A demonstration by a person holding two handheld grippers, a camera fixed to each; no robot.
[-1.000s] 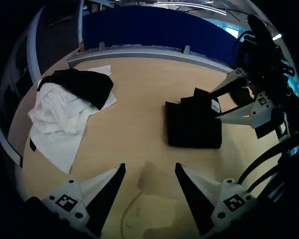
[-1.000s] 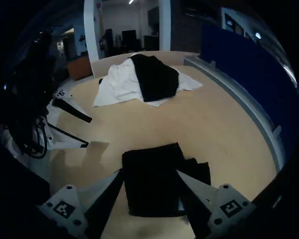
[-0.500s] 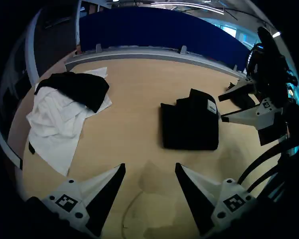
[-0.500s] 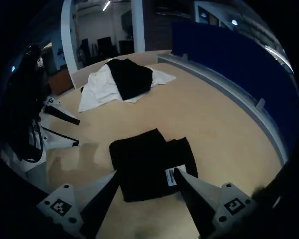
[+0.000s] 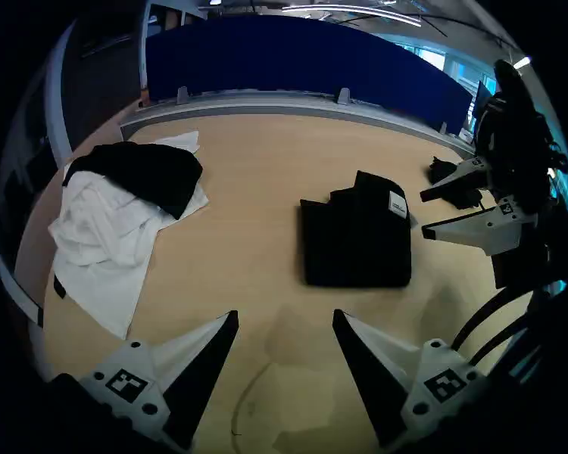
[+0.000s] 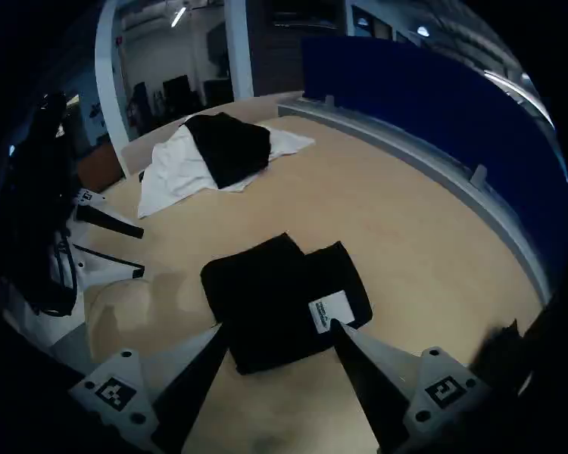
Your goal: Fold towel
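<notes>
The left gripper [image 5: 284, 312] has its jaws spread wide with nothing between them, only bare bench [image 5: 246, 227] under the tips. The right gripper [image 6: 278, 324] likewise has its jaws parted and grips nothing. In the right gripper view its two tips sit at the near edge of the folded black towel [image 6: 276, 303], one tip on either side of that edge. The tip on the right of the view ends right at the towel's white label [image 6: 329, 309]. Whether it touches the cloth is hard to tell from this angle.

The towel lies flat on the bench as a compact, roughly square bundle, with a second folded layer stepping out along one side. In the left gripper view it sits mid-bench, ahead and a little to the right of the left jaws, and the right gripper reaches in just beside its far right edge.

Well apart from the towel, toward the left end of the bench, a crumpled white cloth [image 5: 102, 242] is heaped with a black cloth [image 5: 140, 170] on top. A blue partition [image 5: 299, 60] runs along the bench's far edge.
</notes>
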